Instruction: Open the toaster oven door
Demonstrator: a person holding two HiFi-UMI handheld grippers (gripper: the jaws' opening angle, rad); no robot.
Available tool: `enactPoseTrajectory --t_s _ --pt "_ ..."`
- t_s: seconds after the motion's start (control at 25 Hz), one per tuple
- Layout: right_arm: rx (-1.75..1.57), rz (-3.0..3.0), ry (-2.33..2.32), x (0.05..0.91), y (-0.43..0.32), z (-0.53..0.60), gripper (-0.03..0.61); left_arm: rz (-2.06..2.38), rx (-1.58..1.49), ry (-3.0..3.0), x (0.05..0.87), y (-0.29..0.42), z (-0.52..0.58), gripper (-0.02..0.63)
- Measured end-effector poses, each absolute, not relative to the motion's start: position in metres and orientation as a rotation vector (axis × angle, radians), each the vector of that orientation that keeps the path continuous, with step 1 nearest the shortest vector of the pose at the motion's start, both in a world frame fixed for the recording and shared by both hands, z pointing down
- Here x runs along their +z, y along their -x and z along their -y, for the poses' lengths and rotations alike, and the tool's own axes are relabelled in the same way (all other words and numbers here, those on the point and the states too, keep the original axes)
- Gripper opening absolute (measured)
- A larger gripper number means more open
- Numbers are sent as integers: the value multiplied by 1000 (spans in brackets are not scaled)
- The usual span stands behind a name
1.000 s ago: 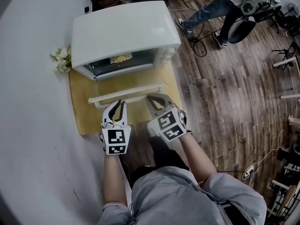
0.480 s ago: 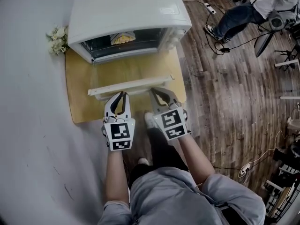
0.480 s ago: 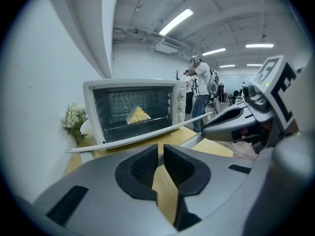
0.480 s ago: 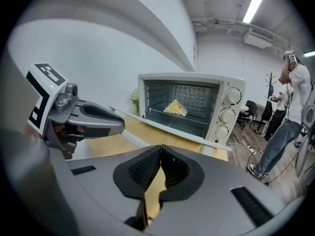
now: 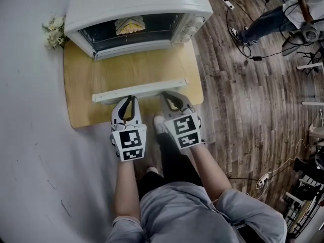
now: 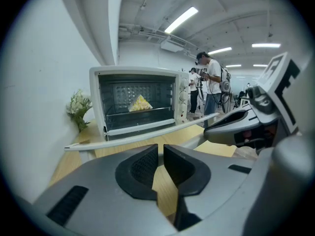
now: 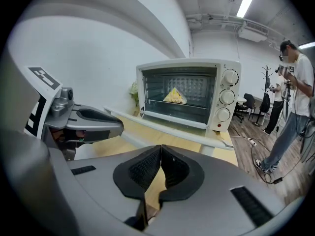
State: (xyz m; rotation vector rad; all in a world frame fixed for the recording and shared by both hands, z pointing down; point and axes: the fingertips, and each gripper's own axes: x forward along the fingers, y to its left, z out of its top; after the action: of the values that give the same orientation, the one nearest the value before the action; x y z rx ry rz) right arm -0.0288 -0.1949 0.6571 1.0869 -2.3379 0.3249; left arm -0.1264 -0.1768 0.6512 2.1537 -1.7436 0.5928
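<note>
The white toaster oven [image 5: 136, 4] stands on a wooden board [image 5: 76, 103]. Its glass door [image 5: 139, 72] hangs open and lies nearly flat, with the white handle bar [image 5: 139, 91] at its near edge. A yellow food item [image 5: 129, 23] sits inside. My left gripper [image 5: 126, 101] is just behind the handle, its jaws a narrow gap apart with nothing between them [image 6: 161, 149]. Beside it, my right gripper [image 5: 169, 97] has its fingertips touching and holds nothing [image 7: 161, 149]. The handle [image 6: 147, 132] runs across just ahead of both.
A small bunch of white flowers [image 5: 53, 29] stands left of the oven against the white wall. Wood flooring with cables [image 5: 243, 29] lies to the right, and a person [image 5: 283, 14] stands at the far right. The oven knobs [image 7: 227, 96] are on its right side.
The handle bar now lies farther out from the oven front, so the door has come down further. Both grippers stay just behind the handle.
</note>
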Motion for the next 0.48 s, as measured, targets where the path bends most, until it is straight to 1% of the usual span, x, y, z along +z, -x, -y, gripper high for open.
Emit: enactPoseTrajectory --t_s 0.36,0.48 --pt "324 2335 -1077 684 29 189 2 1766 605 -2157 676 125 175 34" --pt "328 2335 -1081 692 28 188 2 1772 582 -2140 685 124 176 23"
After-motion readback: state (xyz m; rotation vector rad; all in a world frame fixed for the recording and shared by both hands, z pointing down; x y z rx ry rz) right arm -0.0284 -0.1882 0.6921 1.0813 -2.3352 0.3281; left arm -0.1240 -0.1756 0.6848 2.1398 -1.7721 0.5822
